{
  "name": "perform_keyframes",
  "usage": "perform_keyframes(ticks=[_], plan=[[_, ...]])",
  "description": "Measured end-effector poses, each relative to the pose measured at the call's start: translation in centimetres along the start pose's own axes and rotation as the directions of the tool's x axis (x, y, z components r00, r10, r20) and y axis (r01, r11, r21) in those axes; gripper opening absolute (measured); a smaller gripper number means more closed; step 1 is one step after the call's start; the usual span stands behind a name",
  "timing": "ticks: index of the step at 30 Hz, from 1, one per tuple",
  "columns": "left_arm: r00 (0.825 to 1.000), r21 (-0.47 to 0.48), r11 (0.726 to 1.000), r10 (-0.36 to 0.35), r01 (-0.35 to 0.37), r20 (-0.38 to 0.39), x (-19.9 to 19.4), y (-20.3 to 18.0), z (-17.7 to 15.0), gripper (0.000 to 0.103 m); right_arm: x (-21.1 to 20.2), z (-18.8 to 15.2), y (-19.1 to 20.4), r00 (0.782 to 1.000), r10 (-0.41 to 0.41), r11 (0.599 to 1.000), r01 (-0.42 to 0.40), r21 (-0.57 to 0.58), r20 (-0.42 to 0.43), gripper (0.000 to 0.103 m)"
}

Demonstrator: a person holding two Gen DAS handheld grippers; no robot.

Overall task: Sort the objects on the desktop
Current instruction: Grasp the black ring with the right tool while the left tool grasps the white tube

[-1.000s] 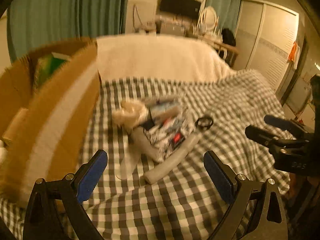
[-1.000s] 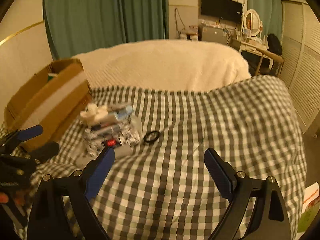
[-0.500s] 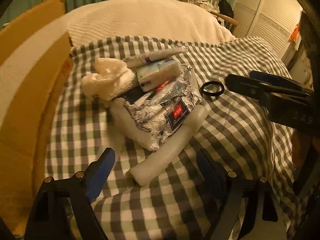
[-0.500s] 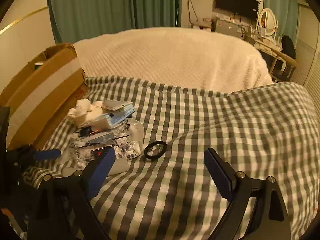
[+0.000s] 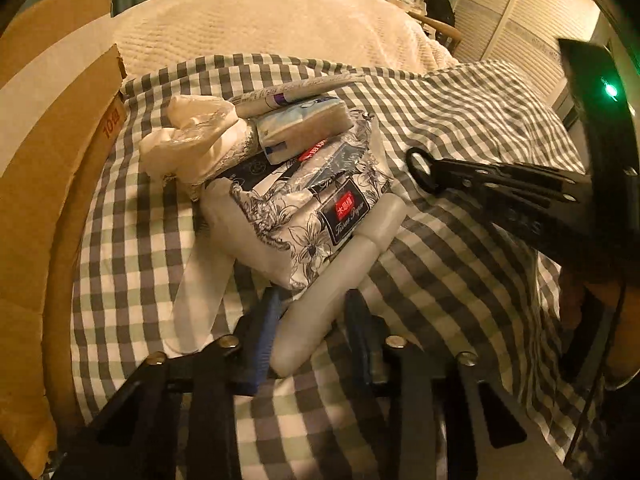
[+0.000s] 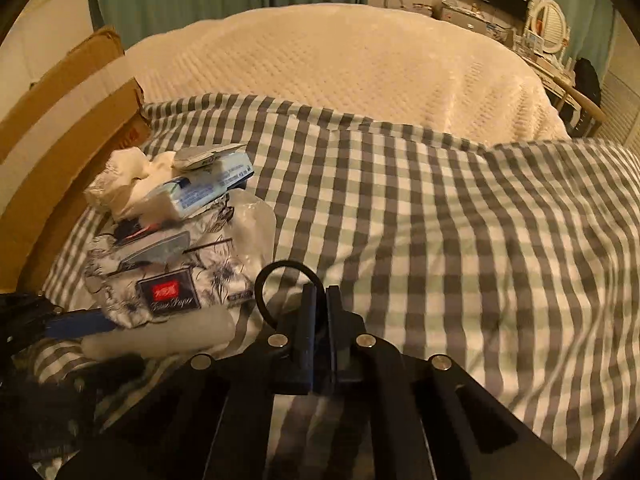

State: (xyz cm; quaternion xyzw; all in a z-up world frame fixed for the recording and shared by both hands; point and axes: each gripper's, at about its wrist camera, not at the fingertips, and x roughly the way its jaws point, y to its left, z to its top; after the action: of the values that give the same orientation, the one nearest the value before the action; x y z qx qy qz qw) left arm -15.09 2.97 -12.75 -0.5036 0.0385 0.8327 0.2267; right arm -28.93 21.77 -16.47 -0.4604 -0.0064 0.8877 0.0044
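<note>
A: Where is the left gripper?

B: Low over the checked bedspread, at the near end of the pile. Its blue-padded fingers have drawn narrow around the white tube, one on each side of its lower end. The left pad looks pressed against it; on the right I cannot tell whether it touches.

A: And the tube itself?

B: It lies on the bedspread, its capped end tucked under the edge of the floral tissue pack, which has a dark label with a red square.

A: What about the right gripper?

B: Its fingers are pinched nearly together on the black ring, a thin hair-tie-like loop that sticks out past the fingertips, just beside the tissue pack. From the left camera, the same ring shows at the tip of the right gripper.

A: What else is in the pile?

B: A small blue-and-white tissue packet sits on top, with a crumpled white plastic bag beside it and a flat printed sachet lying across them. An open cardboard box stands along the left of the bed, near the pile. A cream blanket covers the bed beyond.
</note>
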Motion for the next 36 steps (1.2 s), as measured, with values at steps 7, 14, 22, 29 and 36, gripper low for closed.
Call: perform_keyframes(ticks=[7,14,22,29,36], plan=[[0.997,0.02,0.997,-0.074,0.073,0.038,-1.0,0.0,0.5,0.025,-3.8,-2.0,-0.4,0.999,0.038,0.998,-0.041,0.058,0.039,0.004],[0.998,0.043,0.997,-0.055,0.057,-0.04,1.9,0.2,1.7,0.048,-4.7,-2.4,-0.8,0.996,0.079,0.993,-0.082,0.081,0.04,0.004],[0.999,0.099,0.995,-0.036,0.034,0.013,0.1,-1.0,0.8,0.014,-5.8,-2.9,-0.8,0.994,0.098,0.991,-0.103,0.088,0.054,0.004],[0.987,0.008,0.991,-0.13,0.13,0.094,-4.1,0.8,0.6,0.009,-8.0,-3.5,-0.4,0.991,0.108,0.989,-0.115,0.089,0.081,0.004],[0.975,-0.05,0.979,-0.19,0.197,0.118,-5.1,1.6,1.3,0.009,-10.1,-3.5,1.3,0.988,0.108,0.991,-0.116,0.065,0.108,0.004]])
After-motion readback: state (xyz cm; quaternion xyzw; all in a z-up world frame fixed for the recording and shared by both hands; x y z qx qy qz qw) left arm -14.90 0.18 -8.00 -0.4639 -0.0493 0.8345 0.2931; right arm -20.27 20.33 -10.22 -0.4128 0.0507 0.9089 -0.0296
